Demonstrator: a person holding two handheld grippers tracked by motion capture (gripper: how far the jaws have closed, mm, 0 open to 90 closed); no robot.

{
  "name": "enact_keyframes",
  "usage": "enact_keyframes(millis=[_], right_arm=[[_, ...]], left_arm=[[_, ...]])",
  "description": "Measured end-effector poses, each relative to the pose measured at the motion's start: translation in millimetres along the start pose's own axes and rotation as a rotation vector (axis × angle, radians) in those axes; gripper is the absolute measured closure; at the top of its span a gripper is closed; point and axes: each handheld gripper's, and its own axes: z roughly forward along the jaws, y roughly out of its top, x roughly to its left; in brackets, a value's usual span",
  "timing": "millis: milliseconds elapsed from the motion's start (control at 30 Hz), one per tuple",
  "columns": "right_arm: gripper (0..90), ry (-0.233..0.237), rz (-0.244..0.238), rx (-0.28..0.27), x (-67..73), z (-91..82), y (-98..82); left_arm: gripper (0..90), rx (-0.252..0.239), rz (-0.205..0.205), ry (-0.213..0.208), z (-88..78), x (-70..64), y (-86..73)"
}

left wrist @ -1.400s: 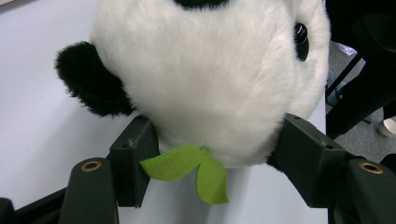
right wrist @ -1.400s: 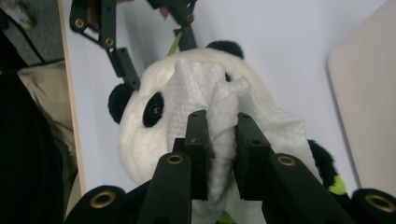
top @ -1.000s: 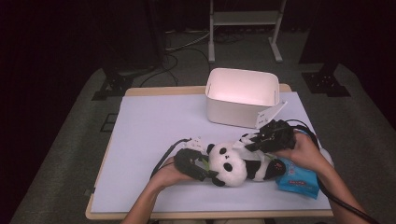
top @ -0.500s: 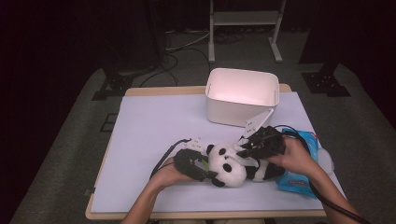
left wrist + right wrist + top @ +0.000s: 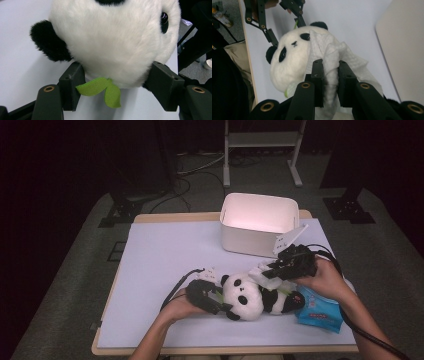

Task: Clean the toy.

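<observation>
Currently left gripper [image 5: 218, 301] clamps the panda [image 5: 250, 296] by the head, lying on the table [image 5: 150, 270] near the front edge. Right gripper [image 5: 270, 274] pinches a white wipe [image 5: 332, 53] against the panda; bin [image 5: 255, 225] behind, blue pack [image 5: 320, 310] right.

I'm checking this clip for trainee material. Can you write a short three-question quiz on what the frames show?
1. True or false: the right gripper is shut on a white wipe that lies against the panda plush toy.
2. Which part of the panda sits between the jaws of the left gripper? A) a foot B) the head C) the tail
3. What lies on the table beside the person's right hand, on the side away from the panda?

Key
1. True.
2. B, the head, with a green fabric leaf showing beneath it.
3. A blue wipes packet.
</observation>
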Motion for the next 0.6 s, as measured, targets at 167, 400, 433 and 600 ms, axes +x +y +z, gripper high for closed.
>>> enact_keyframes(millis=[167,400,433,600], right_arm=[[76.9,0.012,0.024,0.065,-5.8,11.7,-10.3],[77.4,0.069,0.015,0.058,4.1,23.8,-22.2],[77.4,0.069,0.015,0.058,4.1,23.8,-22.2],[77.6,0.073,-0.006,0.048,12.1,22.7,-29.6]], left_arm=[[32.3,-0.004,-0.003,-0.006,0.1,0.6,-0.4],[29.1,-0.008,-0.022,-0.042,-0.2,2.6,-2.7],[29.1,-0.008,-0.03,-0.053,-0.2,3.5,-2.8],[21.5,-0.008,-0.057,-0.082,1.0,5.9,-2.7]])
